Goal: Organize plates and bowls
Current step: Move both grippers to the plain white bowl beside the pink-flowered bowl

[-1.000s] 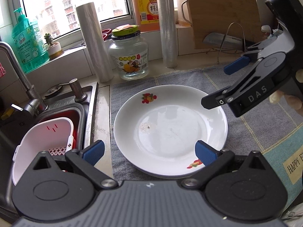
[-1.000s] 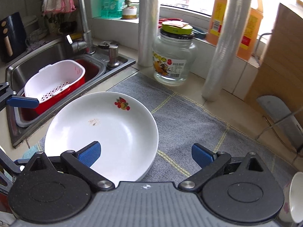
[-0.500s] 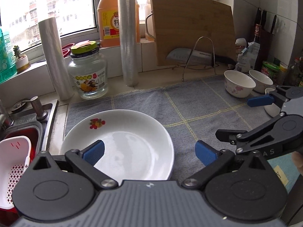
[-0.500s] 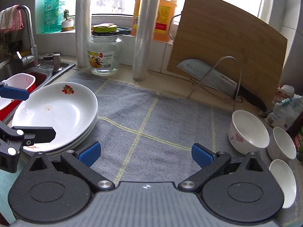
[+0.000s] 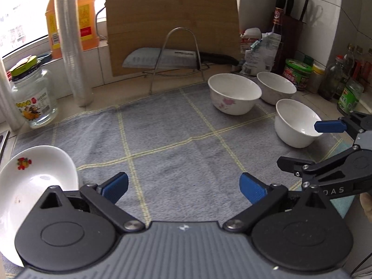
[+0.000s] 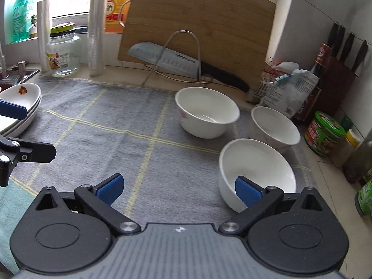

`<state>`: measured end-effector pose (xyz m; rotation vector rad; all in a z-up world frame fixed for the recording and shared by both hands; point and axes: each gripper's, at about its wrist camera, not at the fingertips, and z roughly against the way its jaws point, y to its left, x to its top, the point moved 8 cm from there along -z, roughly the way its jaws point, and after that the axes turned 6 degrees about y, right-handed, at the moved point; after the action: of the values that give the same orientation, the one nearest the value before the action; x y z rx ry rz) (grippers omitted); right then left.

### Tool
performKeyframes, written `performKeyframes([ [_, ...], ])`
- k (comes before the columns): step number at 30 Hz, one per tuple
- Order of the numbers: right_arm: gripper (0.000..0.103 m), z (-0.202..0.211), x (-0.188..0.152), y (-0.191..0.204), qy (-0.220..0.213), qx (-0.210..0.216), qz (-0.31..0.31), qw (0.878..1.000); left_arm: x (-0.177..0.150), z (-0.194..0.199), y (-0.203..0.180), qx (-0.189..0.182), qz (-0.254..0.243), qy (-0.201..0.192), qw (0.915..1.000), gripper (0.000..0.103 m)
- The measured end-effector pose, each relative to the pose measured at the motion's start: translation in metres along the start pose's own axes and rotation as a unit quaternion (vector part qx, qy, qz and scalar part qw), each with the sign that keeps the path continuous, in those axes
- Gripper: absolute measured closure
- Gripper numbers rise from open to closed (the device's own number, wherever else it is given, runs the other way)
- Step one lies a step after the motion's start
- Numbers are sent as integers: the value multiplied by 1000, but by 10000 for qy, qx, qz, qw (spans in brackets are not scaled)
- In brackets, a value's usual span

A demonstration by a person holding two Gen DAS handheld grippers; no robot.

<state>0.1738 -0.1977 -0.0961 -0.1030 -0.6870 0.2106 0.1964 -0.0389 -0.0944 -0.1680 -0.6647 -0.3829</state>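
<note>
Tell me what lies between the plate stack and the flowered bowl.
Only bare grey towel lies between the plate stack and the flowered bowl, clearest in the right wrist view.

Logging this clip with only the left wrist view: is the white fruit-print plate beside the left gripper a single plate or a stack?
Observer: It is a stack. In the right wrist view the white fruit-print plate sits on top of more white plates, whose rims show beneath it.
Reviewer: Is the right gripper holding anything?
Observer: No. The right gripper is open, with nothing gripped between its blue pads.
Reviewer: What stands beyond the clear glass jar, towards the window?
Observer: A green plastic dish-soap bottle stands on the windowsill.
</note>
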Motion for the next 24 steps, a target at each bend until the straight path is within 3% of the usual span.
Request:
performKeyframes([
  [11, 0, 8, -30, -89, 48, -49, -519, 9986, 17, -37, -89, -410, -528, 56, 9977, 2],
  [24, 0, -28, -10, -135, 339, 712, -734, 9942, 26, -70, -146, -360, -972, -20, 9946, 2],
])
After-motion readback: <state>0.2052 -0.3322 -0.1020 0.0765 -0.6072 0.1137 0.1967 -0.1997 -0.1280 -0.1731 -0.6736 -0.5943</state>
